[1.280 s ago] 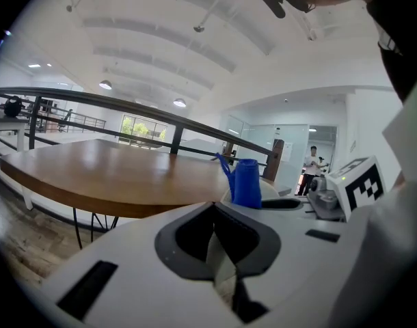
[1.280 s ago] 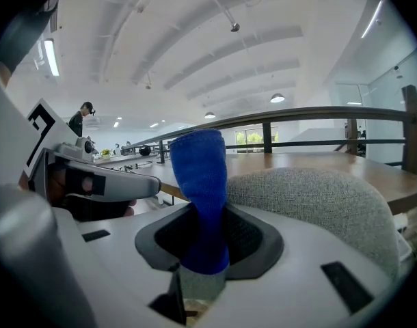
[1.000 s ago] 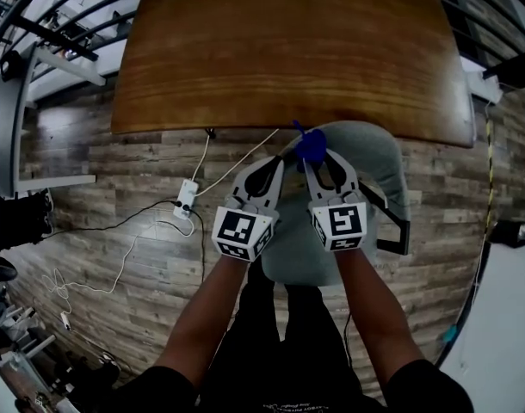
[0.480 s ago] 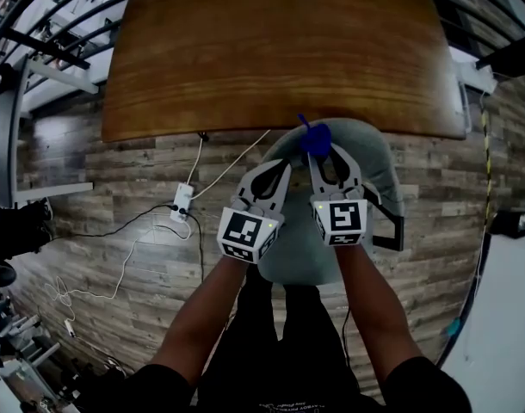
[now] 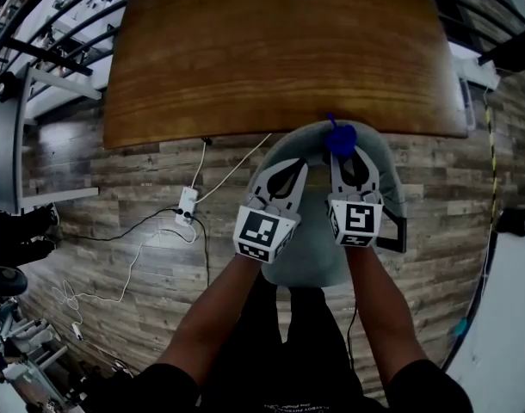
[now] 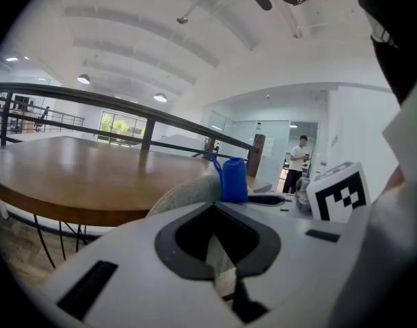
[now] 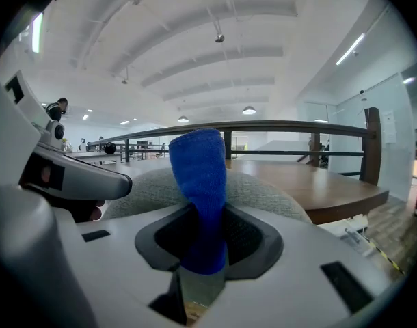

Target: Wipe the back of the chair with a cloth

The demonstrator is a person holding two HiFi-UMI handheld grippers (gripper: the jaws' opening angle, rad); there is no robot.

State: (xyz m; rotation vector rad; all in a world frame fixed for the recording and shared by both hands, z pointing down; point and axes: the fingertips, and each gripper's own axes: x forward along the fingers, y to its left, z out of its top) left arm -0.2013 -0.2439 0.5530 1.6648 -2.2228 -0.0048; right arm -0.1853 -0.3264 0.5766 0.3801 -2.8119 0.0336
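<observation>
My right gripper (image 5: pixel 342 151) is clamped on the blue cloth (image 5: pixel 340 138), which stands at the top edge of the grey chair back (image 5: pixel 310 256), on its right half, so I think the wipe must go leftward, toward my left gripper (image 5: pixel 297 166), whose jaws are together on nothing.

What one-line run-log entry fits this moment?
right gripper: shut on cloth | left gripper: shut, empty | cloth: at chair back top edge
</observation>
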